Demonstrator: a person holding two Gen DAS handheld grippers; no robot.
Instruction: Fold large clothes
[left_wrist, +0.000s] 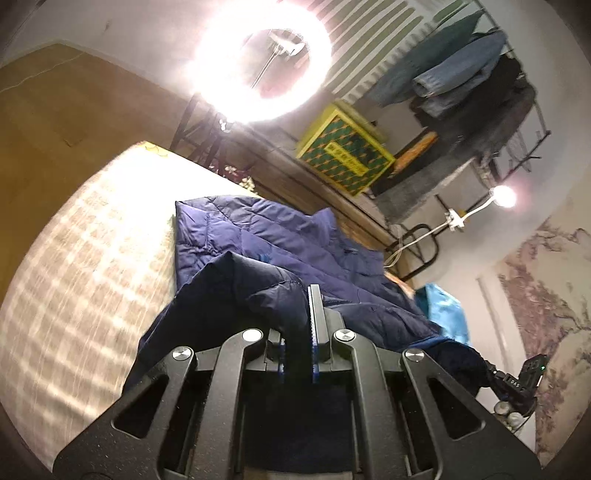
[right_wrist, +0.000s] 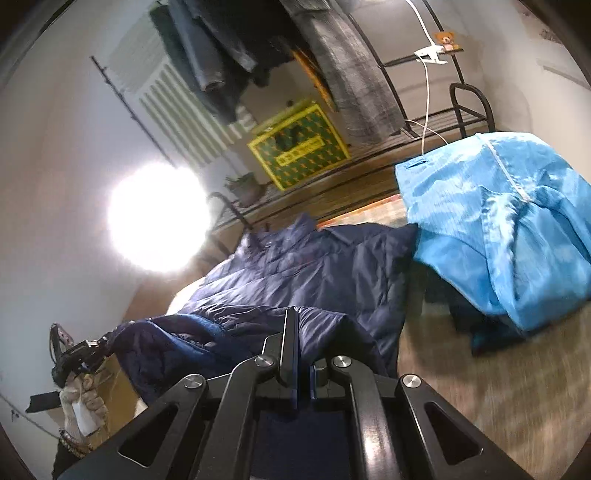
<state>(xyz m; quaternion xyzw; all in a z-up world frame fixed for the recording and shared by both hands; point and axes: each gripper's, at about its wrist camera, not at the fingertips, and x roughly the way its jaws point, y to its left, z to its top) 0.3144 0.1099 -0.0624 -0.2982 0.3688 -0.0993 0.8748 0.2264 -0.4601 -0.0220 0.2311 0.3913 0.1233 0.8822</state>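
Clamping 1 navy jacket (left_wrist: 295, 240): L tongs (left_wrist: 295, 332) + R tongs (right_wrist: 303, 354); 1 blue garment (right_wrist: 498, 229) nearby.

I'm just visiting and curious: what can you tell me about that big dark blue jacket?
The navy puffer jacket is quilted, with stitched panels and a slightly shiny, padded shell. It lies spread on the patterned bed cover, collar toward the far end. Its near edge is lifted and bunched, pinched by the left gripper and right gripper, both shut on the fabric. A light blue garment sits against one side.
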